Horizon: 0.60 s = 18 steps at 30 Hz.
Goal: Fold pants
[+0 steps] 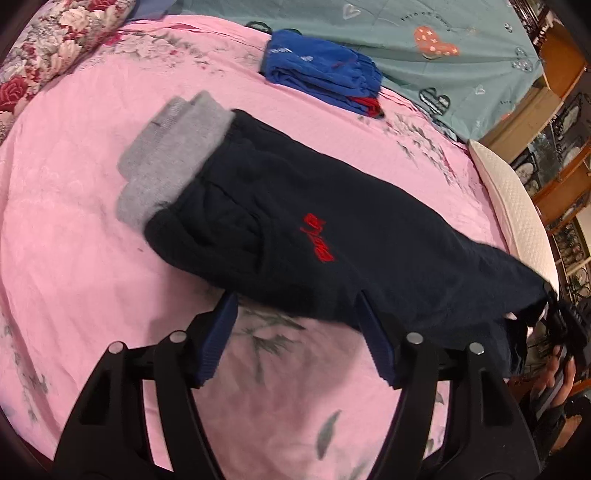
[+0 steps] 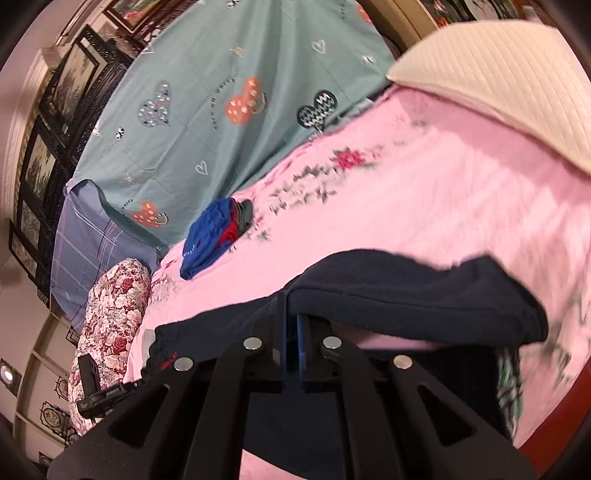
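Dark navy pants point(image 1: 303, 229) with a red embroidered logo and grey cuffs point(image 1: 170, 147) lie across the pink bedsheet point(image 1: 74, 240). My left gripper point(image 1: 295, 299) is open, its blue-padded fingers point(image 1: 221, 332) spread at the pants' near edge, empty. My right gripper point(image 2: 291, 321) is shut on the navy pants point(image 2: 406, 291), pinching an end of the fabric and holding it lifted off the sheet. The right gripper also shows at the far right edge of the left wrist view point(image 1: 565, 325), at the pants' raised end.
A folded pile of blue and red clothes point(image 1: 325, 70) lies at the back of the bed, next to a teal heart-print quilt point(image 1: 424, 29). A floral pillow point(image 1: 48, 48) lies back left. A white mattress edge point(image 1: 517, 206) runs along the right.
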Tool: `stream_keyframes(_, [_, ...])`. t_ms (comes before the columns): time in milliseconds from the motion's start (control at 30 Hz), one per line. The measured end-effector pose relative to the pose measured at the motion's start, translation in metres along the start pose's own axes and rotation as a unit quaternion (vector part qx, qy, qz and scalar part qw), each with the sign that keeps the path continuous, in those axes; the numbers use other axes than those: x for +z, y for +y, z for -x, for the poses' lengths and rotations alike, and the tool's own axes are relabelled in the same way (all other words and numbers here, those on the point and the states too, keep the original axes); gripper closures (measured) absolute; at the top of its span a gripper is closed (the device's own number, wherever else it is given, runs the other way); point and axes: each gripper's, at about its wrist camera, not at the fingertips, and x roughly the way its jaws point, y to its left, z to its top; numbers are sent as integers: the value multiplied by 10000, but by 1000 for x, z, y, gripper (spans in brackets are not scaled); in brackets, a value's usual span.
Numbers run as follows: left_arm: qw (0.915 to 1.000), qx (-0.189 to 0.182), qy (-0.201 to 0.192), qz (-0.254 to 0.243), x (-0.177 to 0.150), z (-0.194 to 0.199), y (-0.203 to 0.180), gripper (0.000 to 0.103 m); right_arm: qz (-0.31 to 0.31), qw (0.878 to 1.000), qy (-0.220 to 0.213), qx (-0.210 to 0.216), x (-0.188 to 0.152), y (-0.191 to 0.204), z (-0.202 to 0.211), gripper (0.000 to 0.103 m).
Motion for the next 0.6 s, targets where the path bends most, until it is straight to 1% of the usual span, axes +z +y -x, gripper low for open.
stream_keyframes(67, [9994, -264, 216, -91, -8, -7, -15, 35, 102, 9999, -43, 50, 11, 8, -1, 99])
stream_keyframes(200, [9959, -585, 492, -479, -20, -24, -52, 35, 351, 9993, -112, 93, 28, 27, 0, 99])
stream_keyframes(267, [9942, -771, 552, -502, -21, -32, -66, 35, 486, 9986, -153, 114, 33, 37, 2, 99])
stream_keyframes(333, [9932, -930, 563, -423, -19, -41, -73, 35, 575, 9981, -185, 127, 37, 42, 6, 99])
stream_keyframes(367, [9933, -973, 540, -317, -16, -45, -73, 34, 596, 9979, -196, 134, 37, 44, 7, 99])
stream_keyframes(400, [9932, -1038, 515, -100, -12, -48, -68, 32, 607, 9979, -203, 136, 37, 44, 9, 99])
stream_keyframes(467, [9905, -1249, 432, 380, -5, -50, -54, 30, 623, 9978, -212, 113, 36, 43, 12, 99])
stream_keyframes(533, [9862, -1373, 177, 904, 3, -45, -34, 25, 593, 9980, -202, 99, 35, 40, 14, 99])
stream_keyframes(600, [9813, -1437, -41, 1276, 10, -43, -16, 21, 540, 9983, -189, 96, 32, 35, 14, 99])
